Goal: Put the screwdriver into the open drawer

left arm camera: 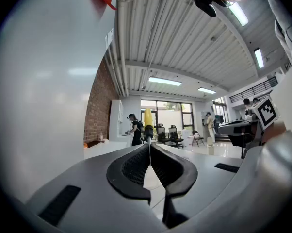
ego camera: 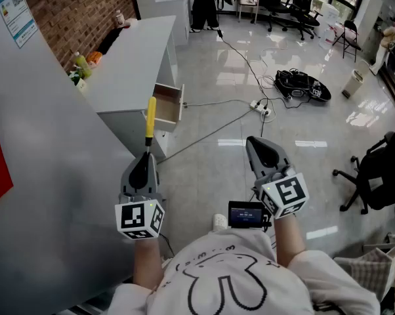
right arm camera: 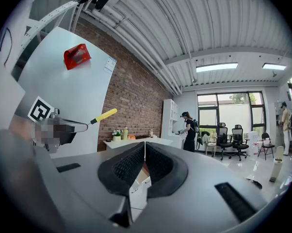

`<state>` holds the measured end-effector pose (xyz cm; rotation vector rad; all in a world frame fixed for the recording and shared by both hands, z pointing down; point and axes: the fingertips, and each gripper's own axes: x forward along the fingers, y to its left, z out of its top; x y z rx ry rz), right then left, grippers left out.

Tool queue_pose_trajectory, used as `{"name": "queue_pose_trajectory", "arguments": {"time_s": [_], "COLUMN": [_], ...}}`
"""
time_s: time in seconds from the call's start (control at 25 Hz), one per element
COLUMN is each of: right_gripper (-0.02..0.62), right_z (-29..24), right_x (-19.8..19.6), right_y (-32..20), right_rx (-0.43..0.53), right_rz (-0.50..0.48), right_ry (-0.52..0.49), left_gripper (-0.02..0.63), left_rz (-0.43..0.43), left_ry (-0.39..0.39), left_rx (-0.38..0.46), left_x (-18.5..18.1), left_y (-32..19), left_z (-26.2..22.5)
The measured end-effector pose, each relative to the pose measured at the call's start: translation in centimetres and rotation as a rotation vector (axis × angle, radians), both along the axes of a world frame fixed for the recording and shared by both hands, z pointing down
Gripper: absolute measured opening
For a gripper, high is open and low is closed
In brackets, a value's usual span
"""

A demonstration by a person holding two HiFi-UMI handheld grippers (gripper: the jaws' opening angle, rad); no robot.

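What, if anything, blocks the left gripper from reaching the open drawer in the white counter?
Probably reachable, yes: the left gripper, shut on the yellow-handled screwdriver, points toward the open drawer with only glossy floor between; a step closer is likely needed.

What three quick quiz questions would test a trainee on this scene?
1. True or false: the screwdriver already lies in the drawer.
2. The left hand-held gripper is: A open and empty; B shut on the screwdriver; C shut on nothing.
3. What does the right hand-held gripper hold?

Key: 1 false, it is held out in the air, short of the open drawer. 2 B. 3 nothing; its jaws are shut together.
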<state>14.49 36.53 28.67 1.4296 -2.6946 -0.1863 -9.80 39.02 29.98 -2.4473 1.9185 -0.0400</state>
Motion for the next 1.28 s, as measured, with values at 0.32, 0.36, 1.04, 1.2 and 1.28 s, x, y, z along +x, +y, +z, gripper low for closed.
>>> {"name": "queue_pose_trajectory", "arguments": {"time_s": [0.32,0.36,1.04,1.2,1.28], "right_gripper": [0.021,0.021,0.021,0.021,0.021], "right_z": [0.7,0.7,1.1,1.7,1.8], "right_x": [1.0,1.3,2.6,2.7,2.5], "right_y": [-4.9,-5.6,-11.9,-12.8,-13.7], "right_rx": [-0.011,-0.012,0.014,0.0,-0.001], "right_rz": [-0.026,-0.031,-0.087,-0.078,-0.078], "right_ry": [0.001,0.001,0.019,0.006,0.005], "left_gripper": [0.02,0.02,0.02,0.02,0.02], "left_rz": [-0.045,-0.052,-0.106,-0.108,-0.108], "left_ry": [0.016,0.018,0.01,0.013,0.013], "left_rx": [-0.007,-0.007,-0.015,-0.017,-0.018], "left_x": [0.5,0.8,3.2,2.8,2.4], "left_y": [-4.2,-4.8,-10.4,-11.4,-12.3], "left_z": [0.8,0.8,1.5,1.7,1.8]}}
